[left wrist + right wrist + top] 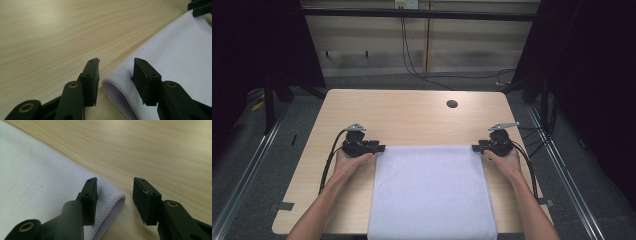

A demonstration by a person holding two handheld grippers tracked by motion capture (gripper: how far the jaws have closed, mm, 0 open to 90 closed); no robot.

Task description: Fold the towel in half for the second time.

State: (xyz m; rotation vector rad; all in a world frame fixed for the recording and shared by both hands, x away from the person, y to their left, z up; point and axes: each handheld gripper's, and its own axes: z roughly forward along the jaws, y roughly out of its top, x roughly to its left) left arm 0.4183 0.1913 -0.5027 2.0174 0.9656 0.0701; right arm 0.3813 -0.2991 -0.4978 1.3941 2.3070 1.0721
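I see both released: left hand-held gripper (379,148) and right hand-held gripper (475,148) straddle the white cloth's (432,192) far corners, pads apart, on the surface (412,112).

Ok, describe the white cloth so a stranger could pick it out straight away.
Start at the pale wooden table. The white cloth lies on its near half, hanging over the near edge. It is the one soft, flat thing there, between the two black grippers at its far corners.

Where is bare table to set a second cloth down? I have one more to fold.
The far half of the table, beyond the cloth, is bare but for a hole. Narrow strips flank the cloth, crowded by the left gripper and right gripper.
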